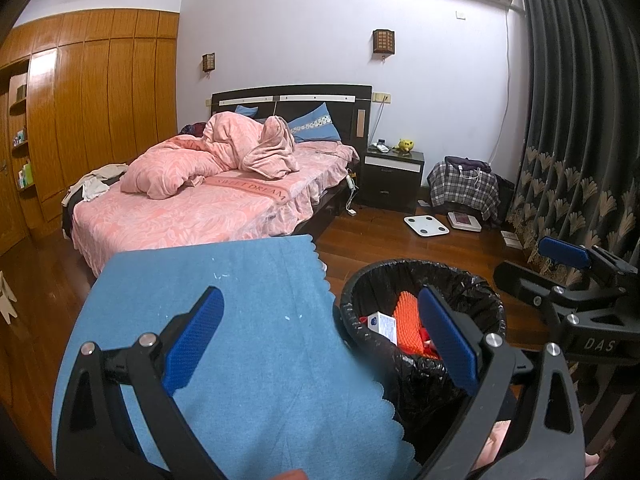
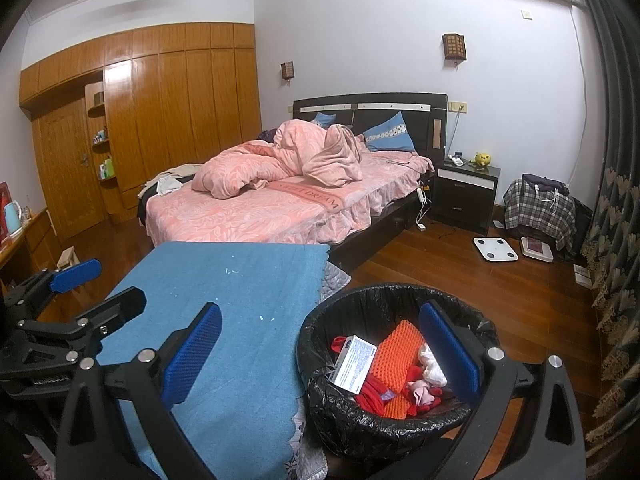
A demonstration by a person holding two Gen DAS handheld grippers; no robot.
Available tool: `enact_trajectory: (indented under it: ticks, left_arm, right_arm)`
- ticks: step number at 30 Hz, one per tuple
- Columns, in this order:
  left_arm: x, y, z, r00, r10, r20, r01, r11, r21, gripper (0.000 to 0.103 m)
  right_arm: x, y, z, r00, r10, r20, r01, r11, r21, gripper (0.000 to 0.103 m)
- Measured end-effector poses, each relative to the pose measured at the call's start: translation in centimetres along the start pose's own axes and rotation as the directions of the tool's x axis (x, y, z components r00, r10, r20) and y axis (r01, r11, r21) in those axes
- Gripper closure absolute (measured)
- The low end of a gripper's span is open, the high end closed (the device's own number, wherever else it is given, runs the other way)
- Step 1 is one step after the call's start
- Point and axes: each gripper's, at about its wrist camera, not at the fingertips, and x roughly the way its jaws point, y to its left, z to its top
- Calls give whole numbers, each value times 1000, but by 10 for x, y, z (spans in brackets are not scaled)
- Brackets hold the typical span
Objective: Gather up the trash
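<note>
Both tongs empty and spread wide: left tongs (image 1: 320, 344) hovering over the seam between the blue-clothed counter (image 1: 224, 320) and the bin (image 1: 424, 320), right tongs (image 2: 320, 356) likewise, pads parted with nothing between them. Trash already in the black-lined bin (image 2: 384, 360), at about 4 o'clock from the counter's middle: an orange ribbed mesh piece (image 2: 394, 350), a white printed box (image 2: 354, 364) leaning at the 9 o'clock side of the bin's opening, red scraps (image 2: 370, 398) and a pale crumpled wad (image 2: 432, 364) toward 3 o'clock. Counter top bare of anything graspable, only a few tiny white specks (image 2: 230, 270) near its far half, too small to identify. Judged from this: collecting step looks finished or nearly so, with both tongs free, just above the bin and the counter. Next move, if any, calls for a scan for leftover litter, perhaps on the wood floor (image 2: 440, 264) toward 1 o'clock, where a white scale (image 2: 495, 249) and other flat items lie, though those do not read as trash. Should the specks count, a narrow pinch low on the cloth needed, with care not to snag the scalloped edge (image 1: 352, 364) of the cloth hanging beside the bin rim. Otherwise, a plain retreat of both tongs.
</note>
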Motion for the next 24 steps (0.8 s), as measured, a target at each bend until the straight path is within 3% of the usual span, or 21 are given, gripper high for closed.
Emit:
enact_trajectory:
  ticks: [24]
  left_arm:
    - [1, 0, 4, 1000, 0, -2, 0, 1000, 0, 8]
  right_arm:
    - [3, 1, 1, 1000, 0, -4, 0, 1000, -1, 6]
